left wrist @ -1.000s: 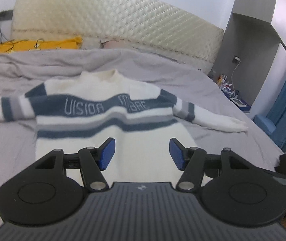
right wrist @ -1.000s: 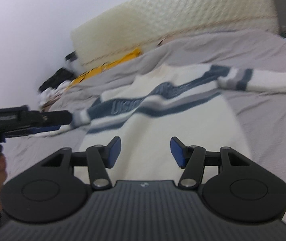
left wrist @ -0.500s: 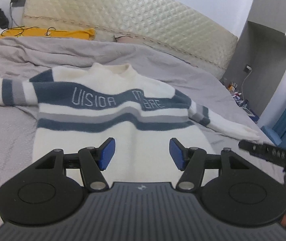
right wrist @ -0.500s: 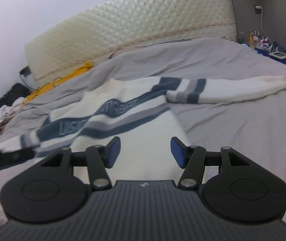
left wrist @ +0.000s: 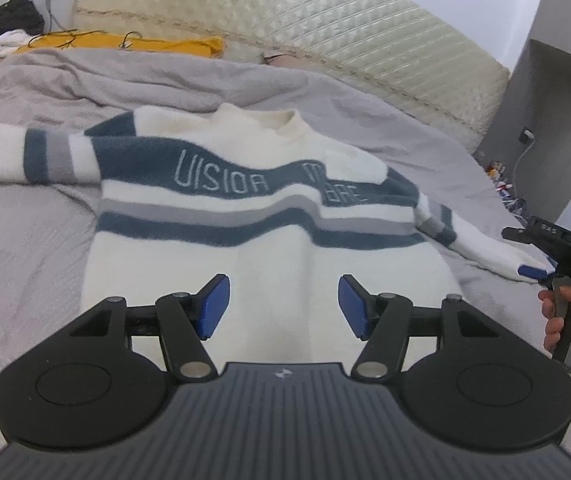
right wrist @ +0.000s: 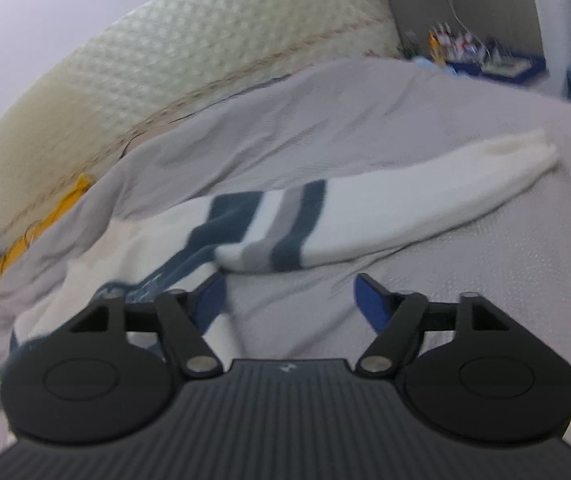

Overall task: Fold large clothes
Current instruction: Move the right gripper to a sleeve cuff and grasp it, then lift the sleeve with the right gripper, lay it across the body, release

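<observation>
Cream striped sweater [left wrist: 253, 216] flat on grey bedsheet [left wrist: 25, 240], yellow cloth [left wrist: 133, 45] behind — both grippers' jaws spread.

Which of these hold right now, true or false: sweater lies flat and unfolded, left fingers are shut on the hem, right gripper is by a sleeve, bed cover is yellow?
1. The sweater lies spread on the bed, both sleeves out to the sides. True.
2. The left gripper has its fingers shut on the hem. False: the fingers are open and hold nothing.
3. The right gripper is open near the right sleeve. True.
4. The bed cover is yellow. False: it is grey; only a yellow cloth lies by the headboard.
</observation>
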The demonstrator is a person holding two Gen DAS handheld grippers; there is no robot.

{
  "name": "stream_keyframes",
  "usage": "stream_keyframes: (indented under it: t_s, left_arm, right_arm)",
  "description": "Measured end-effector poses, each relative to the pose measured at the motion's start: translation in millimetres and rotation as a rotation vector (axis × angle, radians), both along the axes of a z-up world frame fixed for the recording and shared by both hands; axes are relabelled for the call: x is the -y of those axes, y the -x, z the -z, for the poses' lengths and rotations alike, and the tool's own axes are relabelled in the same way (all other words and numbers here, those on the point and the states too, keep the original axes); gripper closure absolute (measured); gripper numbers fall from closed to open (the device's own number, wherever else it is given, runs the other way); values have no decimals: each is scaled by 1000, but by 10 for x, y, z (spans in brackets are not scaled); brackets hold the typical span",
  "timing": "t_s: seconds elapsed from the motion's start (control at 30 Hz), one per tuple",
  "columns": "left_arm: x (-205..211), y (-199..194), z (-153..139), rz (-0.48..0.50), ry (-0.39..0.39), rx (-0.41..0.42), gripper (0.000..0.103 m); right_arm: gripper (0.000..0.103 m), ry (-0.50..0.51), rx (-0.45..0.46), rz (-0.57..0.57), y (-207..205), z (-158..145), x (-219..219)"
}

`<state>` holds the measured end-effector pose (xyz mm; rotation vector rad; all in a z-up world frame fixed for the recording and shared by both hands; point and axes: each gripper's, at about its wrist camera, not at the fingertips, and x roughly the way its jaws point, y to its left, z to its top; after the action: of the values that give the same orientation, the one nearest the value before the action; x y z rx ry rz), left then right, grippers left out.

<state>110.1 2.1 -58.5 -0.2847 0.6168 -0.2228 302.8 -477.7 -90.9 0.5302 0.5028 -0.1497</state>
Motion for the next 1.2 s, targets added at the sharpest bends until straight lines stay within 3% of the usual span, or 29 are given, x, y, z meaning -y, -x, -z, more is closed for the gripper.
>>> stream_keyframes:
  t_s: [0.3,0.53,0.6,0.63,0.67,0.73,1.0,1.2]
  left_arm:
    - [-37,-251,152,-43,21,-45,36]
    - [-101,-507,299,-74,28,-81,36]
    - [-115,-568,321,-79,30,-85,36]
    - [-123,-605,338,-81,31,-89,36]
    - [-133,-637,352,-86,32,-92,36]
    - [-151,-687,373,-91,32,-96,36]
    - [-227,-812,428,-119,13,-102,36]
    - [-255,-810,375,-144,-10,-80,36]
  right_arm:
    - [14,-289,-22,177,-427,632,996]
    - [16,-286,80,256,-722,866,1530]
    - [27,-261,97,281,-823,867,1631]
    - [44,-252,96,293,-865,866,1699]
    - [69,-243,84,309,-915,871,1781]
    - [91,-227,49,337,-980,855,1939]
    - [94,-33,61,340,-1210,565,2228]
    - [94,69,1,402,-1337,416,2510]
